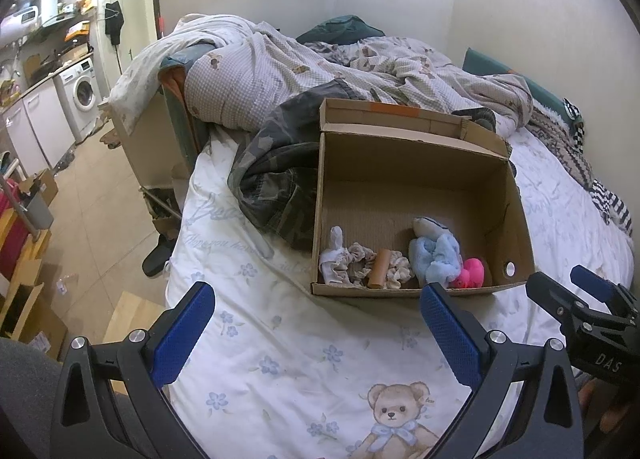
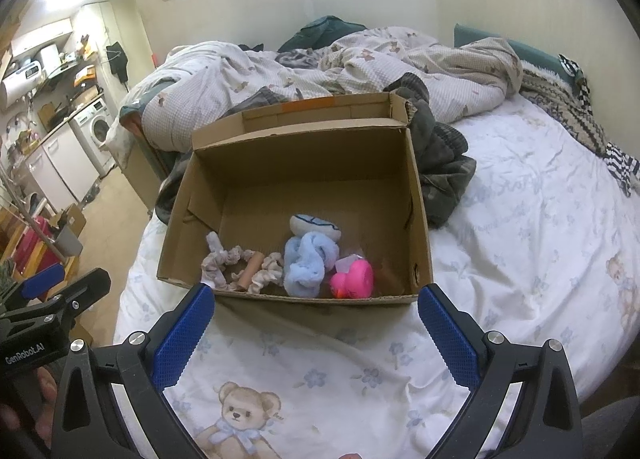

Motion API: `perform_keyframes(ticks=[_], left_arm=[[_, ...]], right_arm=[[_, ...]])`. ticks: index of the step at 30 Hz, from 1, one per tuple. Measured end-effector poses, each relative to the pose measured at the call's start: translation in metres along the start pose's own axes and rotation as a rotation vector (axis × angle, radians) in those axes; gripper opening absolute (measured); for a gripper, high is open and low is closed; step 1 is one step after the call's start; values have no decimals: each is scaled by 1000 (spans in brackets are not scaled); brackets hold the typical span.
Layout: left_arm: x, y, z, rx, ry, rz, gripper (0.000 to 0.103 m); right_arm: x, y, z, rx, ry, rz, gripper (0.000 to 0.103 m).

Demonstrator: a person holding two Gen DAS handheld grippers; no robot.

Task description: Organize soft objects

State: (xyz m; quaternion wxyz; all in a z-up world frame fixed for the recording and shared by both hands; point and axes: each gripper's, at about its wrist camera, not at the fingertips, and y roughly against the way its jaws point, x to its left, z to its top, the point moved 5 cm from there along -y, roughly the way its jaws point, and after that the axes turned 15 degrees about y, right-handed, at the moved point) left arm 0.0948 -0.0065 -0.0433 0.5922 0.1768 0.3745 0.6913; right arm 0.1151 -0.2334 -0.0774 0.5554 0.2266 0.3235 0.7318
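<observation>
Cardboard walls of the box (image 2: 416,219) on the bed (image 2: 520,219) already corral the blue plush (image 2: 304,263), scrunchies (image 2: 224,263) and pink toy (image 2: 354,279), so we hold our left gripper (image 1: 316,325) and right gripper (image 2: 316,325) spread apart and empty just before it.

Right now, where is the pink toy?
The pink toy sits inside the cardboard box, near its front right corner, beside the blue plush.

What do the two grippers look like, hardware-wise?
Both match: black angular frames with silver screw heads and blue, dotted-texture fingers. The left gripper shows white "GenRobot.AI" lettering in the right wrist view; the right gripper shows "DAS" in the left wrist view. No cables or sleeves visible.
</observation>
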Motion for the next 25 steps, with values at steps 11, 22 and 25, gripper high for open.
perform_keyframes(ticks=[11,22,25], left_arm=[[0,0,0,2,4,-2,102],[1,-2,-4,4,17,7,102],[-1,-1,-4,-3,9,6,102]], right_arm=[[0,-1,0,-3,3,-5,103],[-3,1,1,-16,-3,-10,103],[-3,1,1,-20,-7,-12,103]])
